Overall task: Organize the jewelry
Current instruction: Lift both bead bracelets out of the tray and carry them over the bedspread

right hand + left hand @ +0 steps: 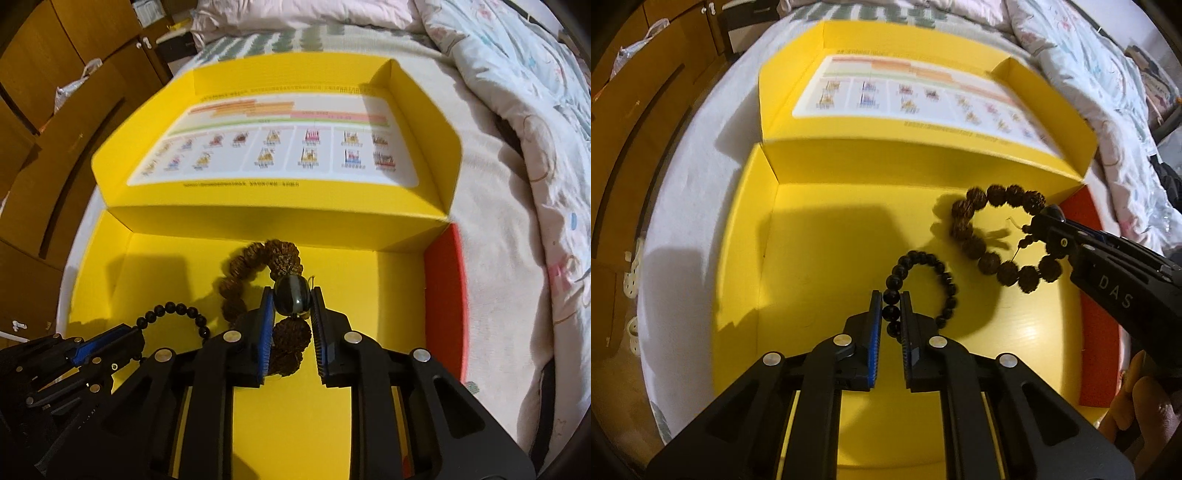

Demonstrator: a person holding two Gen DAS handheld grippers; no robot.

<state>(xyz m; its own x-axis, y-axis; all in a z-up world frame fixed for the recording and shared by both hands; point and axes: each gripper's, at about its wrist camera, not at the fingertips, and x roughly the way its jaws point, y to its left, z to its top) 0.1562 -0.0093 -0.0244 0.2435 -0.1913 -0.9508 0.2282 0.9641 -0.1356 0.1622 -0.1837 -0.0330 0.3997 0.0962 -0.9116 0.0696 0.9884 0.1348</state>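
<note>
The left tongs (891, 310) are closed on the black bead bracelet (925, 284), whose loop extends toward 1 o'clock. The right tongs (293, 310) pinch the brown seed bracelet (258, 266) at its dark large bead (293, 299); its loop runs toward 11 o'clock, above the yellow box (388, 295).

You're working over a bed (491, 192) spread with a pale sheet; a patterned quilt (517, 74) lies bunched on your right. Brown wooden cabinets (44, 122) stand to your left, with a plastic bag (74, 86) resting against them. Warm indoor light casts hard shadows.

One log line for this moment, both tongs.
left tongs: shut on black bracelet | right tongs: shut on brown bracelet | both over yellow box
</note>
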